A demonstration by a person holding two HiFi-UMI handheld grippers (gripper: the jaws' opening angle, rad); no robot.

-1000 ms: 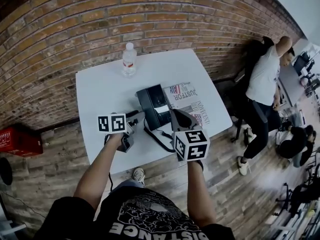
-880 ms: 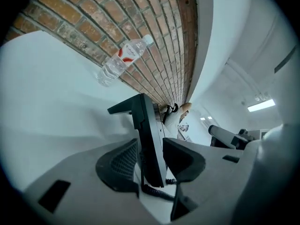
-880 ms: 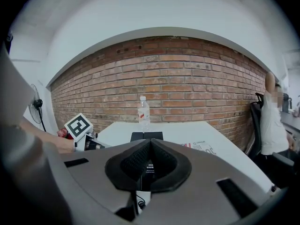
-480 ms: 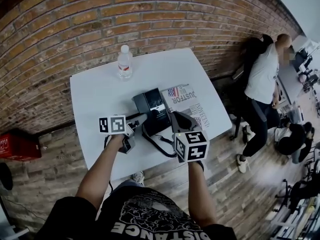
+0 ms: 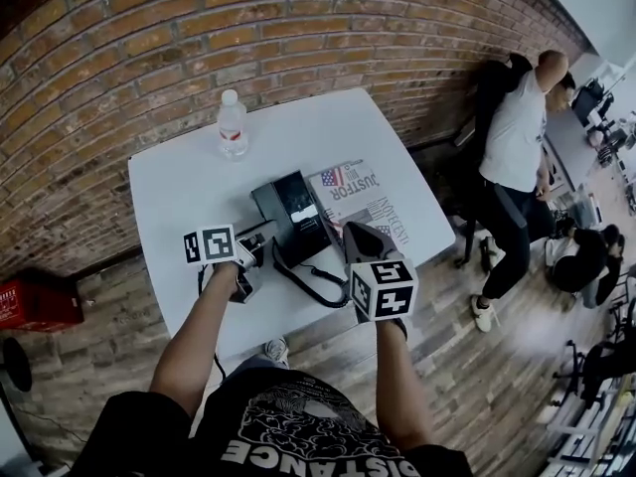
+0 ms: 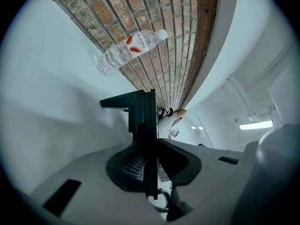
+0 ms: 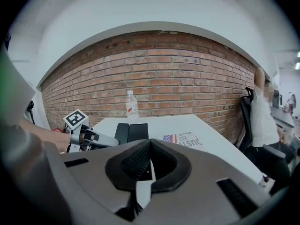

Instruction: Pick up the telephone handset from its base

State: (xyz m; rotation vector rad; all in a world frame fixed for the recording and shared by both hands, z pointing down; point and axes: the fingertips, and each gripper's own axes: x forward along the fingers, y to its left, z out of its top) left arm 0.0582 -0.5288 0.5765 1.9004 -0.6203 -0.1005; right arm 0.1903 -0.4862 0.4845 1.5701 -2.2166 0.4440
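A black telephone base (image 5: 298, 212) sits mid-table, its handset (image 5: 270, 212) lying along its left side and a coiled cord (image 5: 310, 284) looping toward the front edge. My left gripper (image 5: 260, 238) reaches in from the left. In the left gripper view its jaws (image 6: 151, 144) are closing on the handset (image 6: 143, 109), seen end-on as a dark slab filling the gap between them. My right gripper (image 5: 361, 238) hovers just right of the base, shut and empty. In the right gripper view the base (image 7: 131, 131) lies ahead of the right gripper (image 7: 149, 144).
A clear water bottle (image 5: 232, 124) stands at the far left of the white table (image 5: 179, 187). A printed paper (image 5: 358, 192) lies right of the phone. A brick wall (image 5: 199, 38) backs the table. A person (image 5: 517, 157) stands at the right, beside chairs.
My left gripper's jaws have narrowed onto the handset at the phone's left side. My right gripper has edged forward and slightly down beside the base.
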